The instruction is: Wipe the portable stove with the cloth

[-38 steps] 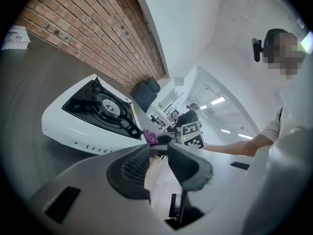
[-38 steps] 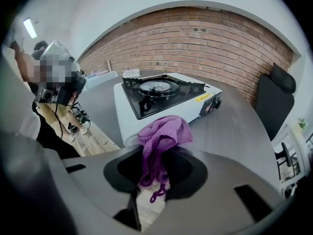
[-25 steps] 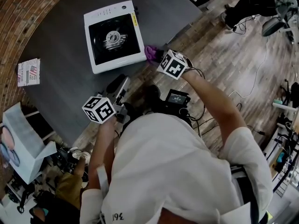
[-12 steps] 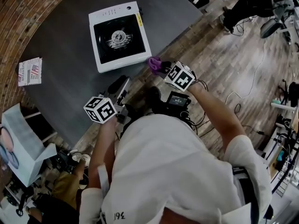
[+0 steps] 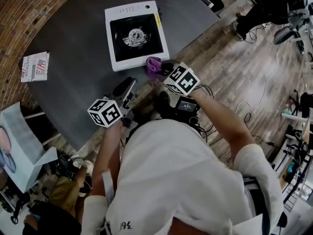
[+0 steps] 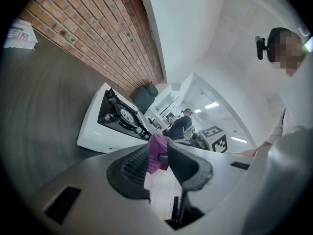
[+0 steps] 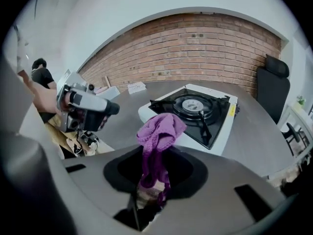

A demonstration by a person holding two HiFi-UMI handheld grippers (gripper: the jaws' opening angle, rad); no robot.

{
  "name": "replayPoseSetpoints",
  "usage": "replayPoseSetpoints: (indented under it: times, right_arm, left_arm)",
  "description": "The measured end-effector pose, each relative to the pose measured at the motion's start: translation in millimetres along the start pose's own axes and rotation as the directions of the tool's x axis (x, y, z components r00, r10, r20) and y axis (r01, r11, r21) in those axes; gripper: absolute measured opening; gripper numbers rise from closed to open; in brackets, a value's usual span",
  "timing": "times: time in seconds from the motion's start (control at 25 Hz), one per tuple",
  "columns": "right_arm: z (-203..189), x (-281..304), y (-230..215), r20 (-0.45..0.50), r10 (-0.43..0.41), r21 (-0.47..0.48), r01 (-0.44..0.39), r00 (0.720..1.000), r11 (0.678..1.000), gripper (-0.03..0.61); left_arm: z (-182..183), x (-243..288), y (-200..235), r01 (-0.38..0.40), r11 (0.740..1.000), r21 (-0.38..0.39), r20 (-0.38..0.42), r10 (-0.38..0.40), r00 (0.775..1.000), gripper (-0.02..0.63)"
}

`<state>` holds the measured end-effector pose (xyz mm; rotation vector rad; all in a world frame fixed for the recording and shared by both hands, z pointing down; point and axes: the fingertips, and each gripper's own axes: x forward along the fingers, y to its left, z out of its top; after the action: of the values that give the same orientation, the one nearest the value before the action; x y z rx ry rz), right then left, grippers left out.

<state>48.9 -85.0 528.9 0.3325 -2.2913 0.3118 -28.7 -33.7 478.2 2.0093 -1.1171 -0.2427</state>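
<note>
Pinching purple cloth (image 7: 159, 131) with right gripper (image 7: 152, 182), fingers clenched, wad leading toward portable stove (image 5: 136, 35); left gripper (image 6: 157, 166) fingers released, empty, parked clear.

stove (image 5: 137, 35): white, black top, flat | cloth (image 5: 153, 65): purple, bunched, at stove's corner
</note>
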Motion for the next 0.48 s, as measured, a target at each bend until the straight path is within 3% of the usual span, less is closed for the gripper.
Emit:
replayPoseSetpoints:
  times: [0.24, 0.48]
  right_arm:
    - [38.0, 25.9, 12.0, 0.045, 0.012, 0.121, -0.018, 0.999, 0.992, 0.114]
    - [69.4, 55.0, 26.6, 0.066, 0.074, 0.244, -0.088, 0.995, 0.966, 0.115]
  left_arm:
    - [7.0, -19.8, 8.6, 0.006, 1.0, 0.01, 0.014, -0.006, 1.0, 0.114]
    - [11.1, -33.8, 16.3, 0.002, 1.0, 0.006, 0.028, -0.002, 1.0, 0.114]
